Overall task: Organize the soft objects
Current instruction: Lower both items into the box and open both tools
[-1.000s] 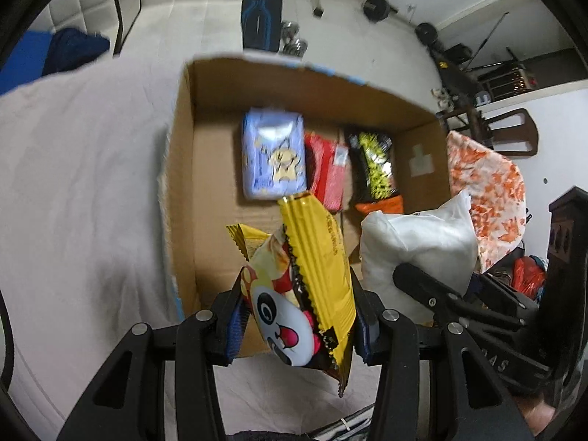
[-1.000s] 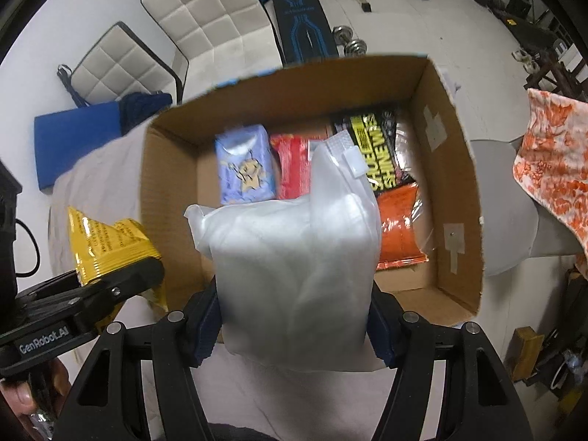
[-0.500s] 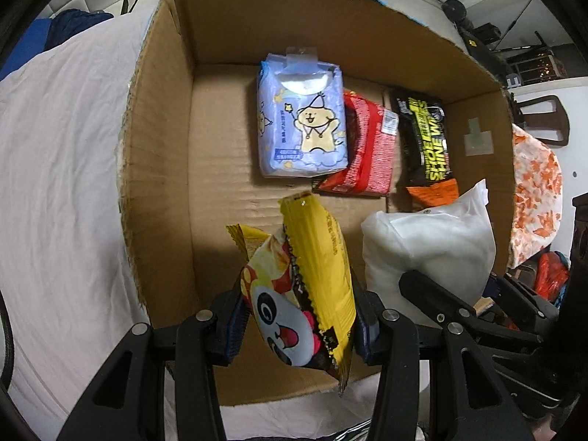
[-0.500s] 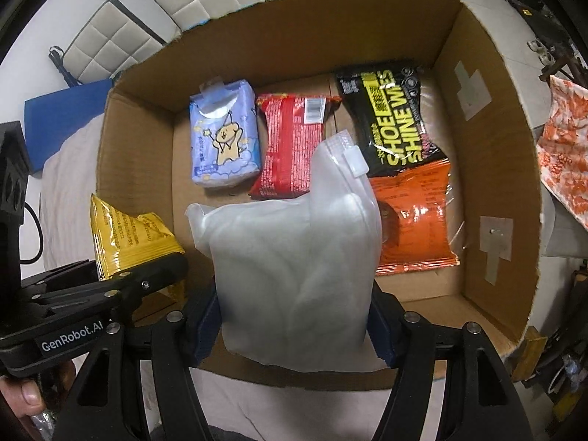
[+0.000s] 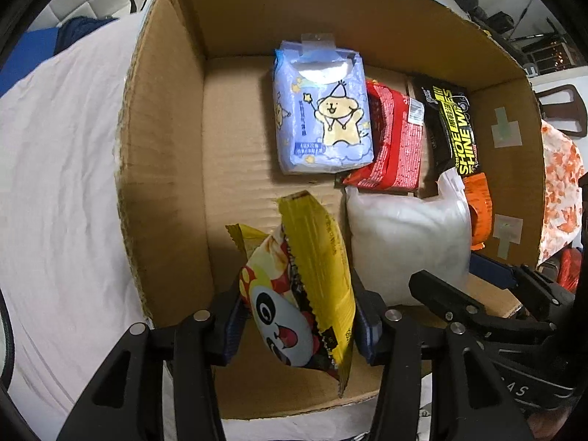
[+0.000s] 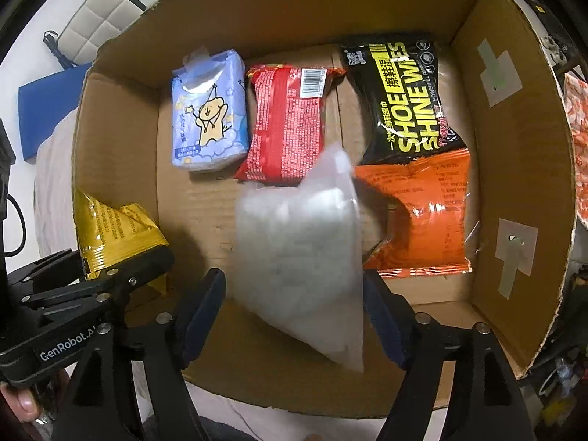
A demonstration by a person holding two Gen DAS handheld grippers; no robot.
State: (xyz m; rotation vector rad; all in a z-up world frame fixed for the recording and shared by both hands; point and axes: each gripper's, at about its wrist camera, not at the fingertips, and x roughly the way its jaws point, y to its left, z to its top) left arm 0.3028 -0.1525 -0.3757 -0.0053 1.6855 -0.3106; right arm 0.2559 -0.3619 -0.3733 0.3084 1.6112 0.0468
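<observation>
Cardboard box [image 6: 514,191] is set on a white sheet [image 5: 62,183], with padded chairs [image 6: 99,11] behind. Bare floor is seen along its left wall; blue [image 6: 209,110], red [image 6: 290,117], black [image 6: 404,95] and orange [image 6: 422,213] packs are laid inside. Yellow snack bag [image 5: 308,290] is clamped by the left gripper [image 5: 297,327]; white bag [image 6: 301,250] sits between the spread jaws of the right gripper [image 6: 294,316].

One cardboard box [image 6: 125,117], six soft packets, two hand-held grippers.
</observation>
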